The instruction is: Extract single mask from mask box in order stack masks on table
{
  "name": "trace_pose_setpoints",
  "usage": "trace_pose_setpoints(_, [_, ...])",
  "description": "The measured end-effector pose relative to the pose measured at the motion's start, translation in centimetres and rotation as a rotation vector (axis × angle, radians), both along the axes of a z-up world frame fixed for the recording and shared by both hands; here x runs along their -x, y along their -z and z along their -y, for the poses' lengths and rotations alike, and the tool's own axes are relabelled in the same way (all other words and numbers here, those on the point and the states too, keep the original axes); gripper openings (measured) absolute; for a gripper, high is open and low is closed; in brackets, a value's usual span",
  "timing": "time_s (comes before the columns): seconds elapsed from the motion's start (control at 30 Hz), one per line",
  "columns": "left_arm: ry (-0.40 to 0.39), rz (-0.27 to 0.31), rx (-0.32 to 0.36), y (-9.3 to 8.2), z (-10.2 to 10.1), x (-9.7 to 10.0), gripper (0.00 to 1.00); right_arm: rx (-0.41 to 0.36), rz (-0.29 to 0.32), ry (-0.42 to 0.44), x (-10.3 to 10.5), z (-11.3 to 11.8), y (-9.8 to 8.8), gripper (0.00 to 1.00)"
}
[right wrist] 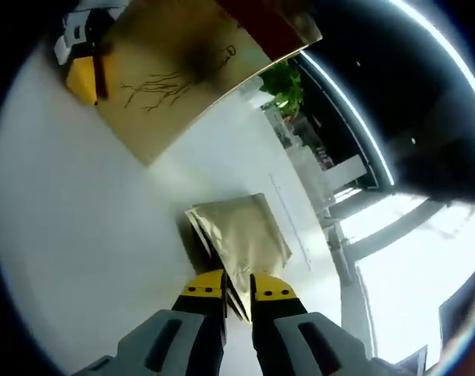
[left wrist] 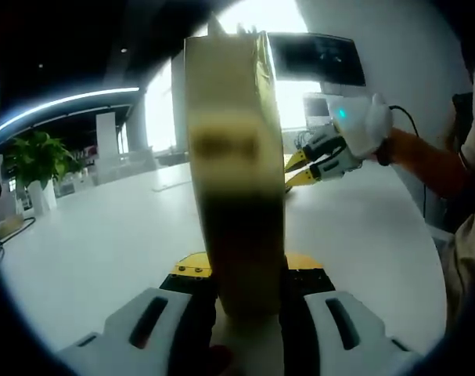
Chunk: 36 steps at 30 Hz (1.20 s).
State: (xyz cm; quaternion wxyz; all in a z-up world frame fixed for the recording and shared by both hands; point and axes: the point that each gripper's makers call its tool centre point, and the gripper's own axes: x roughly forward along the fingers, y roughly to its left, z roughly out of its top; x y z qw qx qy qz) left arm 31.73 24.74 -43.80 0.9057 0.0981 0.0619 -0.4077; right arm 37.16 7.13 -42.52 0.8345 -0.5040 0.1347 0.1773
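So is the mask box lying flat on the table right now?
No, in the left gripper view the mask box stands upright above the white table, clamped between the left tongs.

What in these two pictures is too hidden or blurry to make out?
- Left gripper view: the mask box, held between the jaws, is blurred from closeness; its print is unreadable, and it hides the table behind it.
- Right gripper view: the jaws cover the near edge of the mask packets, so their count is unclear.
- Right gripper view: the box's upper part is cut off.

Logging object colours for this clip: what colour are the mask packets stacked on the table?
Matte gold-tan mask packets, clearest in the right gripper view, on the white table.
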Motion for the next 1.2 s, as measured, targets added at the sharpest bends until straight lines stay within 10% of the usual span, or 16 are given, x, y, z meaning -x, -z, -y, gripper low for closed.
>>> trace_pose_setpoints(1.2, [0.001, -0.001, 0.0, 0.0, 0.1, 0.1, 0.21, -0.798, 0.01, 0.129, 3.9, 1.1, 0.8, 0.0])
